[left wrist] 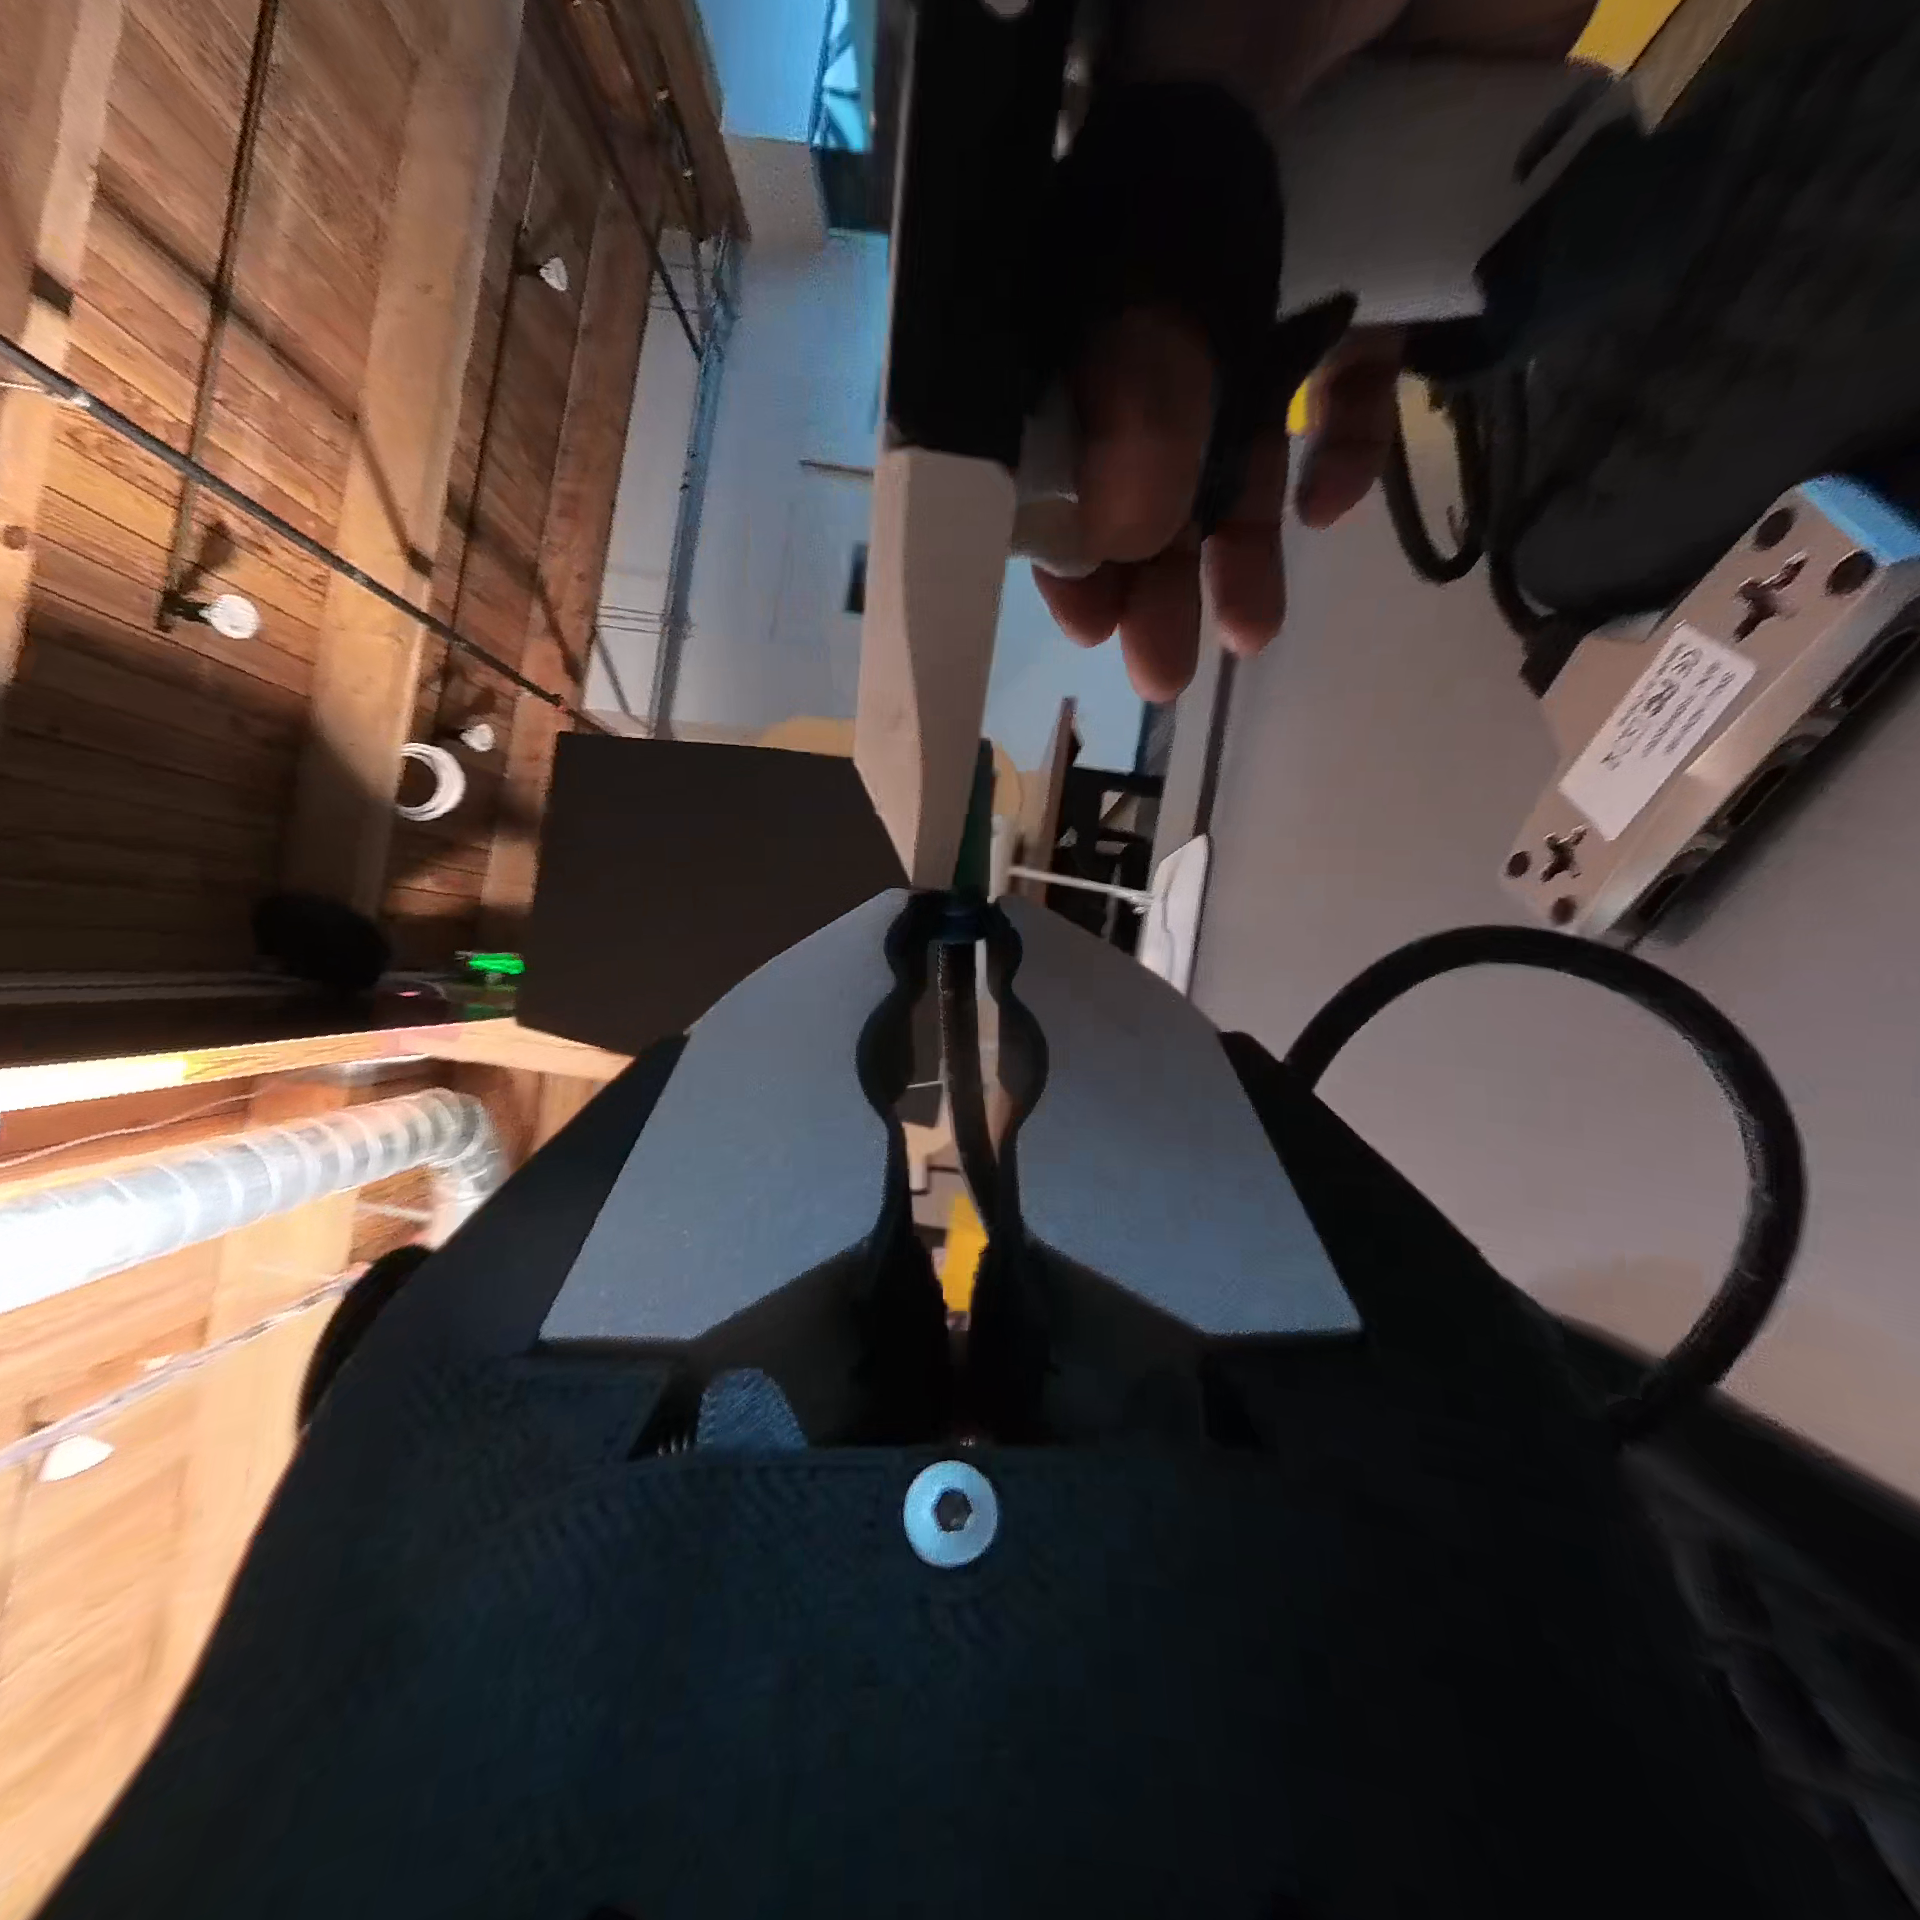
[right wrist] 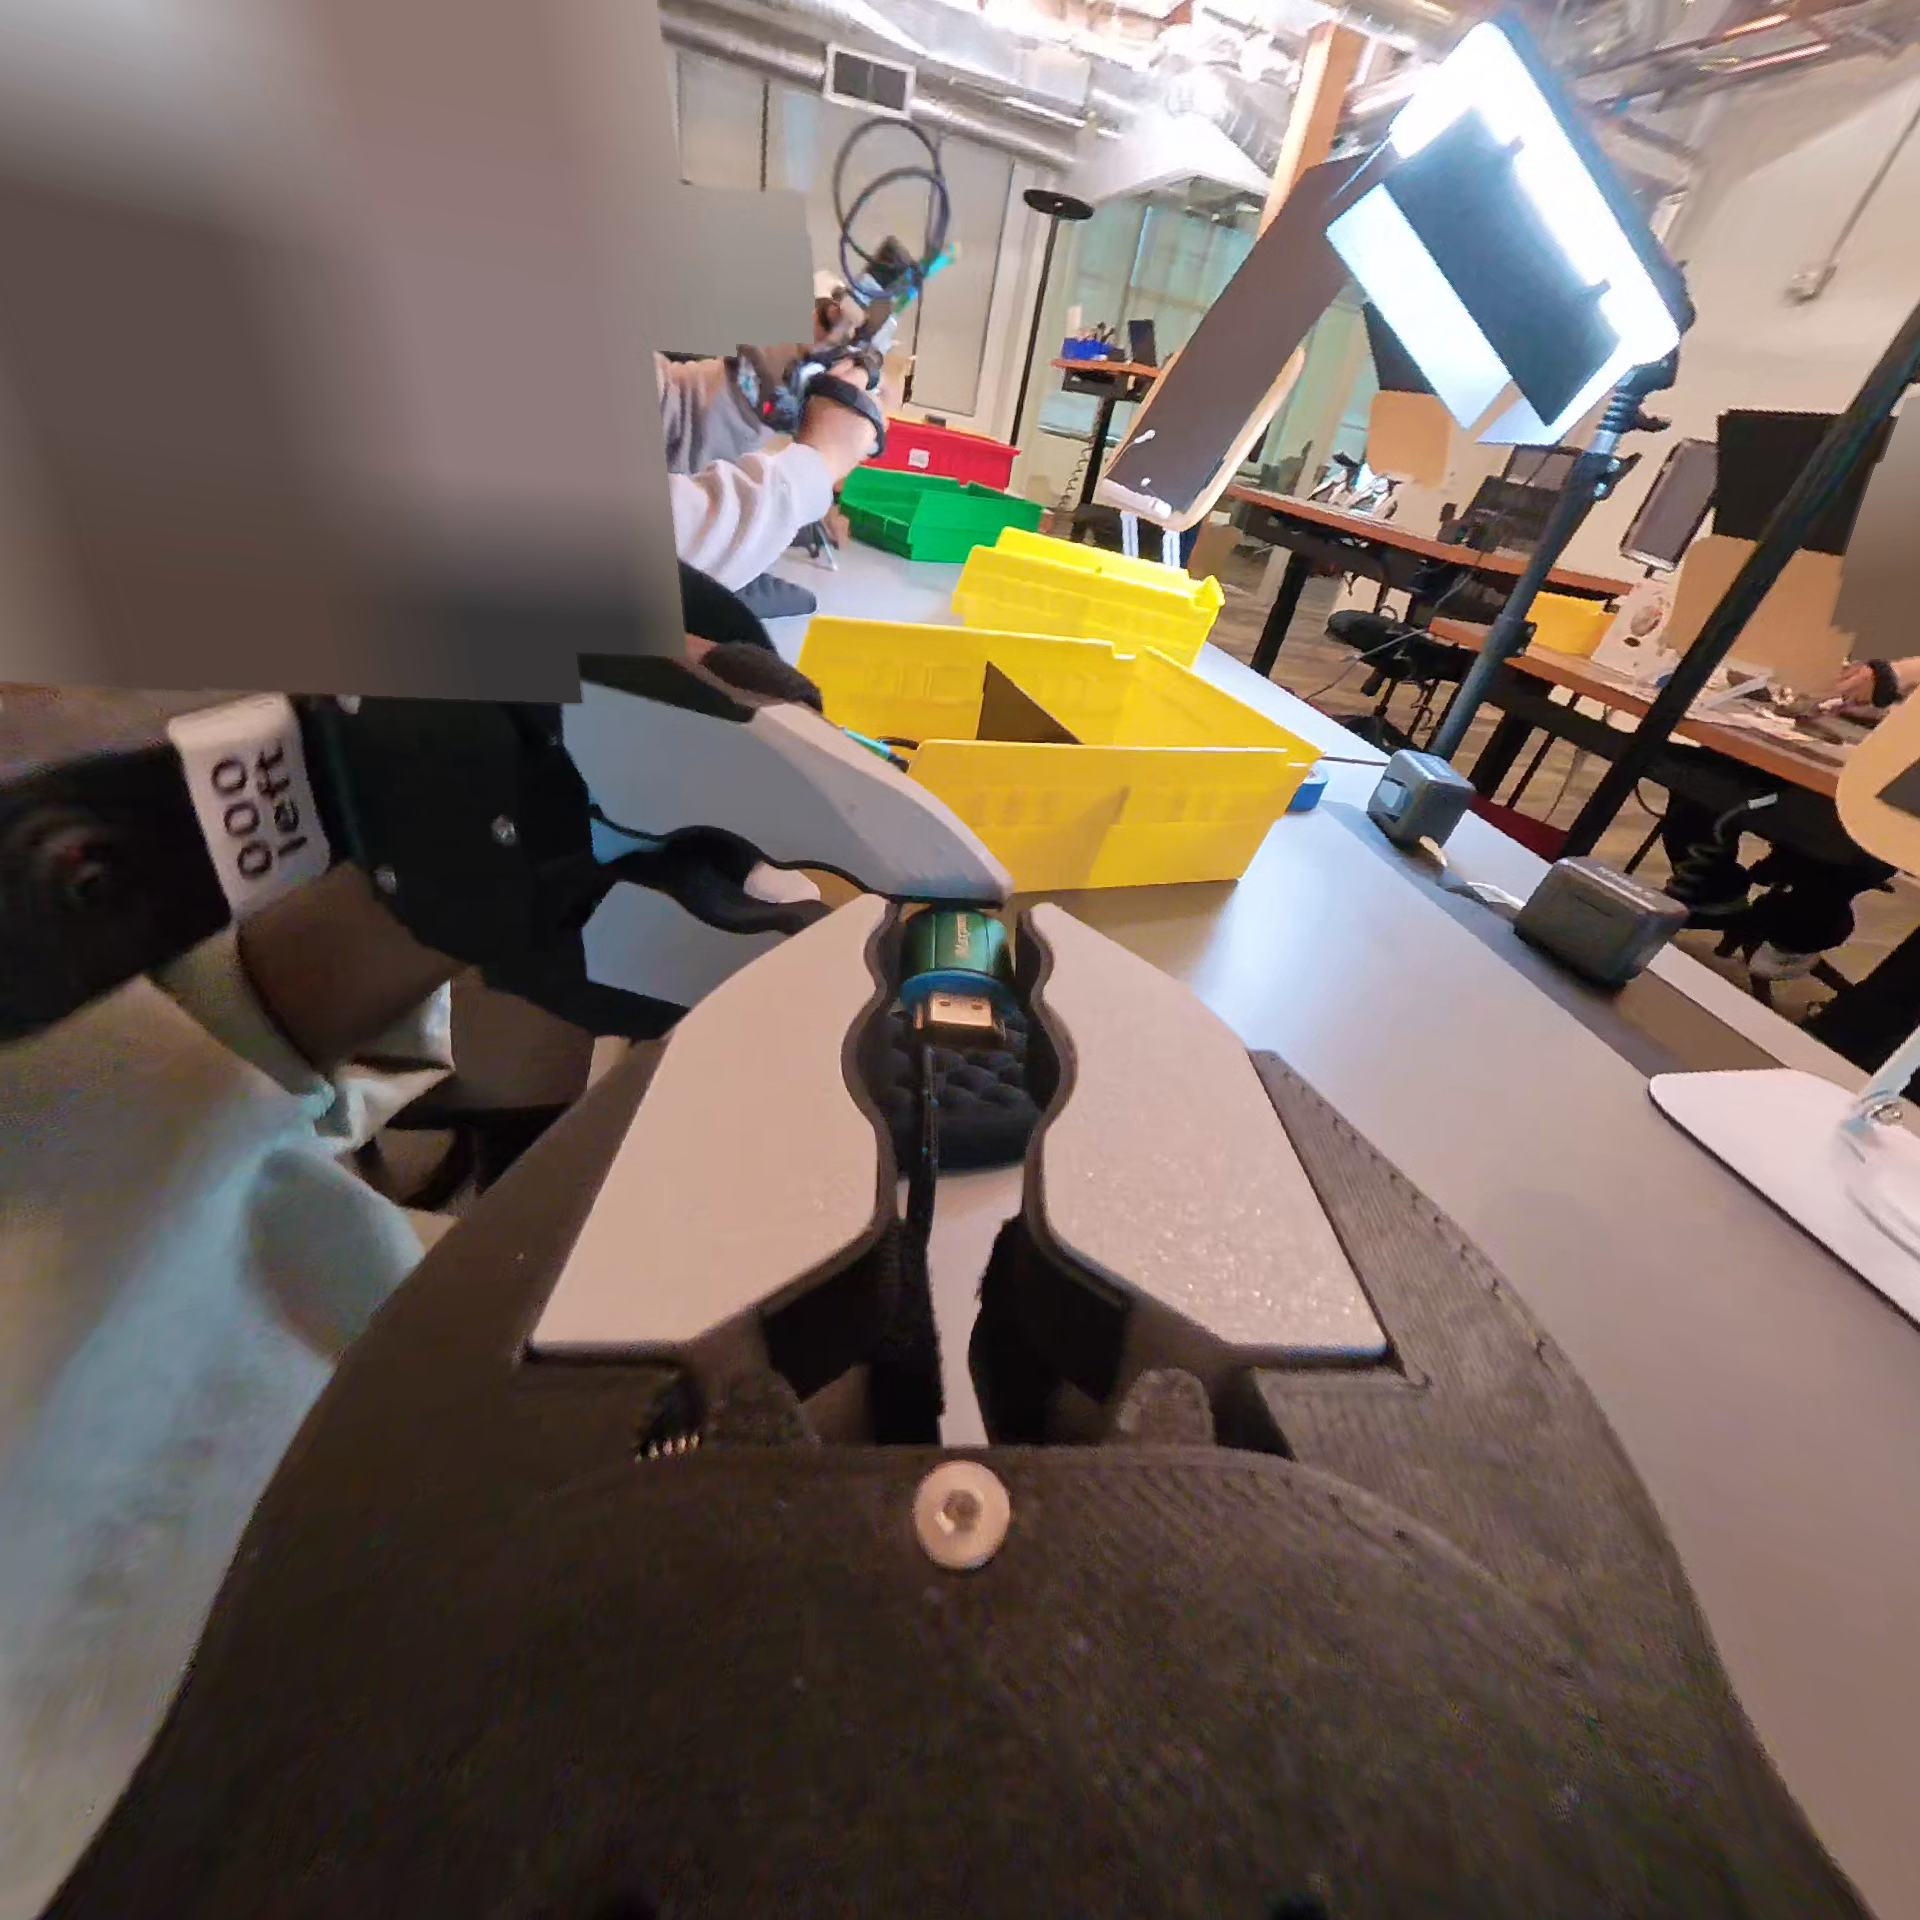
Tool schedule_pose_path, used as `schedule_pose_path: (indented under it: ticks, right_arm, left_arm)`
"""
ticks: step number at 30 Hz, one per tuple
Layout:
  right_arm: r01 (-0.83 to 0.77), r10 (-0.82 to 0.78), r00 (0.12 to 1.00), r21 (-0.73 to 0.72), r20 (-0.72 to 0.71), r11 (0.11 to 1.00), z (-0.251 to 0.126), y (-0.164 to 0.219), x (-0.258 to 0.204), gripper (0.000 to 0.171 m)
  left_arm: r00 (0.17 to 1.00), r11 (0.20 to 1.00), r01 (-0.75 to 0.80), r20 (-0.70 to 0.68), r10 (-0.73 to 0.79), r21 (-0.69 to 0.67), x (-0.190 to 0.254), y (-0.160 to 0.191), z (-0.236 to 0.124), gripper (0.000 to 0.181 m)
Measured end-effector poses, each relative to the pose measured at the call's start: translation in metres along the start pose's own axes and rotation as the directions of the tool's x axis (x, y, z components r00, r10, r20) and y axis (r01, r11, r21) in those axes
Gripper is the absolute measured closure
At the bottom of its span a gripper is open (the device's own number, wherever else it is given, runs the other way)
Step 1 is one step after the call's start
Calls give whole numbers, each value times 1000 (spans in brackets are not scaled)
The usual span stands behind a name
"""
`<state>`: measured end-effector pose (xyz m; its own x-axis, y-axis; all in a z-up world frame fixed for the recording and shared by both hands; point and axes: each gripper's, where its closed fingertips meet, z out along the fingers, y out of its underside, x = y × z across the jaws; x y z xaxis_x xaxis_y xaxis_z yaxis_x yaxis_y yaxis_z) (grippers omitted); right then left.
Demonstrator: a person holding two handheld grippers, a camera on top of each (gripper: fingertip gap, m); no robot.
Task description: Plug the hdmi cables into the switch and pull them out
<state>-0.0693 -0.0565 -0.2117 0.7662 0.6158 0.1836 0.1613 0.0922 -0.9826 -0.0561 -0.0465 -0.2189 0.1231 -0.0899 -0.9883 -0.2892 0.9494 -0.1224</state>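
Both grippers meet at one cable end above a grey table [right wrist: 1403, 1039].

Right gripper [right wrist: 958, 914]: fingers nearly closed, tips clamped on the green plug [right wrist: 951, 940] of an HDMI cable [right wrist: 920, 1164]. The plug's metal end points back toward the camera; its black braided cord runs down between the fingers.

Left gripper [left wrist: 951, 914]: fingers drawn close together, the cable [left wrist: 961, 1091] pinched between the tips and running down the gap. From there the cord swings out in a wide loop [left wrist: 1704, 1122] over the table on the right side of that view. In the right wrist view the left gripper's grey finger [right wrist: 873, 821] lies just above the plug, touching or nearly so.

Switch [left wrist: 1725, 727]: a silver metal box with a white label, seen in the left wrist view lying on the table, well apart from the plug. Nothing visibly plugged into it from this angle.

Beyond the grippers stand yellow bins [right wrist: 1091, 769], with green [right wrist: 935, 509] and red [right wrist: 945, 447] bins farther back. A lit lamp panel [right wrist: 1507, 239] hangs over the table on a stand.
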Motion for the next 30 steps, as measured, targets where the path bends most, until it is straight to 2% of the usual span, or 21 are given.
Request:
schedule_pose_path:
  ticks: [5,8,9,11,12,17,19,21,23,25,28,30]
  right_arm:
    - [38,-40,997,31,65,999,-8,1,-7,151]
    - [77,-80,992,41,98,996,-14,5,-11,151]
    - [96,-102,988,53,120,994,-17,6,-15,151]
    - [152,-162,972,69,169,986,-21,7,-23,151]
    - [180,-190,964,71,183,981,-23,7,-26,151]
    - [230,-245,944,92,220,969,-27,6,-33,151]
    - [227,-242,945,94,219,969,-28,7,-33,151]
    - [218,-235,947,101,217,971,-29,7,-32,151]
    - [203,-223,950,110,218,973,-30,8,-31,151]
    - [195,-216,952,111,218,974,-30,10,-31,151]
    - [193,-214,954,113,211,975,-32,11,-31,151]
    - [189,-210,956,116,206,975,-32,11,-31,151]
  left_arm:
    - [974,974,203,-118,-191,100,3,-10,-5,154]
    - [918,918,369,-208,-336,145,-3,-12,-11,133]
    - [858,872,467,-314,-407,146,1,-14,-15,125]
    - [634,738,671,-567,-525,67,16,-22,-23,101]
    - [530,685,728,-653,-540,24,20,-25,-27,100]
    - [324,563,826,-820,-471,2,30,-37,-28,135]
    - [278,495,869,-834,-476,6,29,-43,-26,150]
    - [267,423,905,-833,-485,44,25,-48,-25,161]
    - [253,380,924,-825,-505,50,25,-49,-25,161]
    - [240,356,933,-824,-514,50,28,-51,-25,157]
    - [220,329,944,-807,-548,33,31,-50,-23,165]
    - [239,332,942,-798,-553,53,32,-49,-22,170]
